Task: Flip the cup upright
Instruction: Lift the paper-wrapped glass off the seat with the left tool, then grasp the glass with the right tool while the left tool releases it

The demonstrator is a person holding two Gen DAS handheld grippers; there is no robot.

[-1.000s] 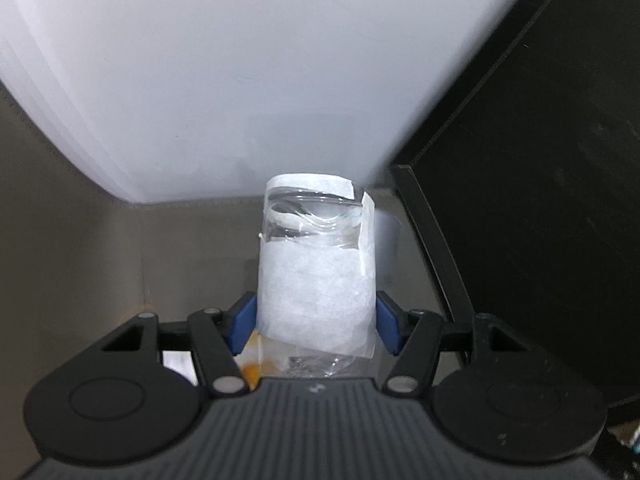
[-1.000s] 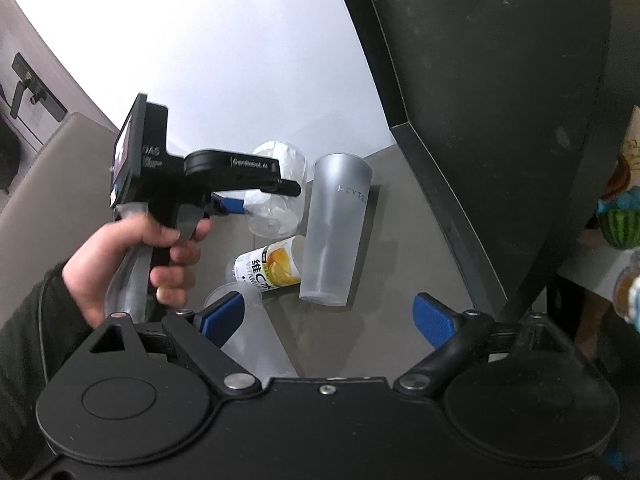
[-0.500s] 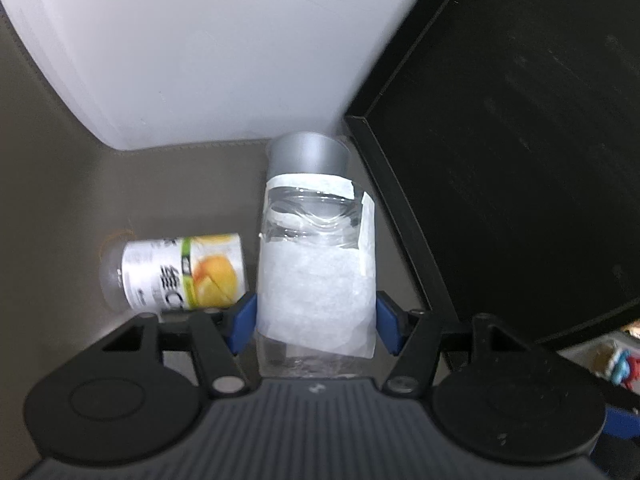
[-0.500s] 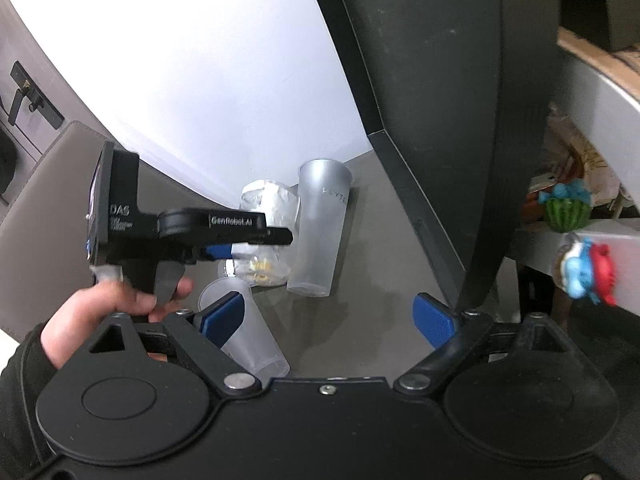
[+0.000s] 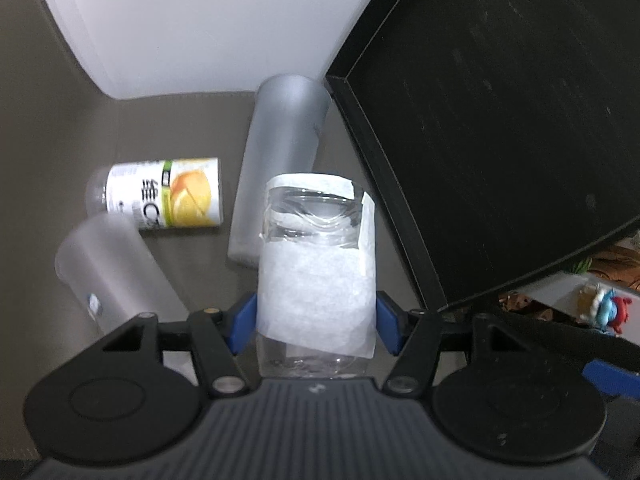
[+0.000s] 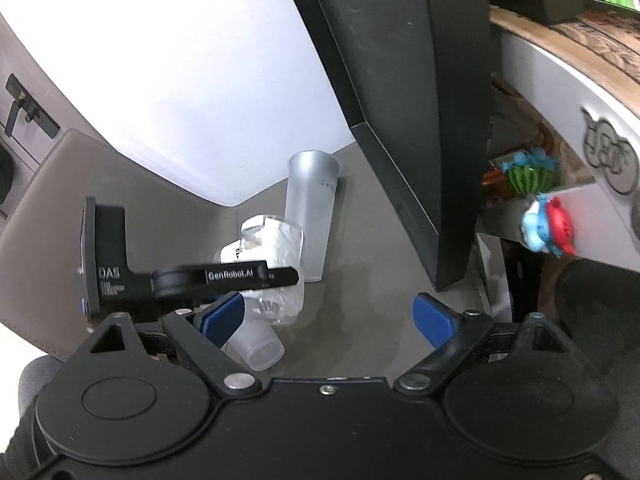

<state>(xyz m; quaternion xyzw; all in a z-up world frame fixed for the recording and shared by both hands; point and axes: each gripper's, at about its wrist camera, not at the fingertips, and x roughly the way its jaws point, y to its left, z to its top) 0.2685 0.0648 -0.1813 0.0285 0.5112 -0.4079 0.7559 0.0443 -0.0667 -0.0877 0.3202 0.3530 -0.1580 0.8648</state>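
My left gripper is shut on a clear plastic cup with a white paper label, held above the brown table, its rim pointing away from me. The same cup shows in the right wrist view, held by the left gripper above the table. My right gripper is open and empty, off to the right of the held cup. A tall frosted cup lies on its side on the table beyond, also in the right wrist view.
A small orange-label bottle lies on its side left of the tall cup. Another frosted cup lies at lower left, also in the right wrist view. A black panel stands at right, a white wall behind. Toys sit far right.
My left gripper has tilted downward with the cup, bringing the table, bottle and frosted cups into its view. The right gripper has pulled back and swung right, staying open.
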